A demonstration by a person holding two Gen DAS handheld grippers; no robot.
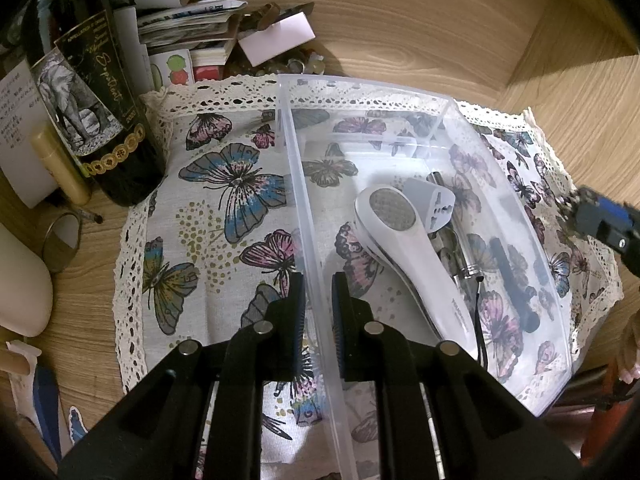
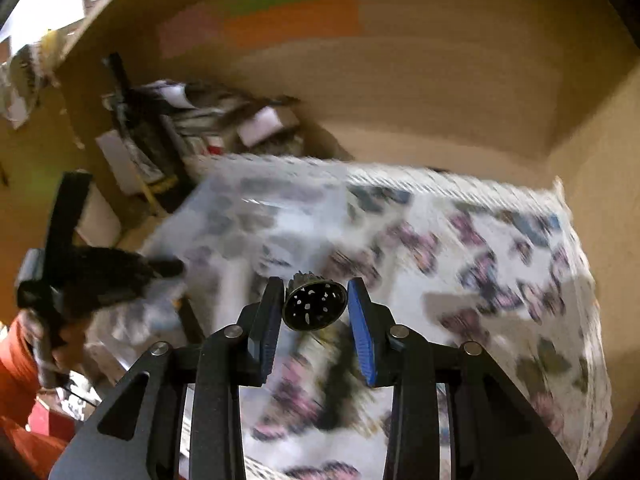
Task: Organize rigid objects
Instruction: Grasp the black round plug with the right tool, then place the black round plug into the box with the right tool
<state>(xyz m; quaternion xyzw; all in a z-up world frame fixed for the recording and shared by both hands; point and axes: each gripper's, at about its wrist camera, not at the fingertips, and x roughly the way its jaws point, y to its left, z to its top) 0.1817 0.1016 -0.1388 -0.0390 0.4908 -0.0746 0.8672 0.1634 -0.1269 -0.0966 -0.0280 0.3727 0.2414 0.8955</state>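
A clear plastic bin (image 1: 516, 208) sits on a butterfly-print cloth (image 1: 224, 216). In it lie a white handheld device (image 1: 404, 252), a white plug adapter (image 1: 434, 204), a metal pen-like tube (image 1: 460, 240) and a black stick (image 1: 516, 284). My left gripper (image 1: 318, 300) is shut on the bin's left wall (image 1: 304, 200). My right gripper (image 2: 316, 304) is shut on a small dark round metal piece with holes (image 2: 314, 306), held above the cloth (image 2: 460, 264). The right view is blurred. The right gripper also shows in the left wrist view (image 1: 600, 220) at the bin's right.
A dark wine bottle (image 1: 88, 92), stacked papers and booklets (image 1: 188, 28), a small metal cup (image 1: 62, 240) and a white object (image 1: 20, 280) stand left of the cloth. Wooden walls (image 1: 400, 20) close the back and right. The left gripper shows blurred in the right wrist view (image 2: 80, 268).
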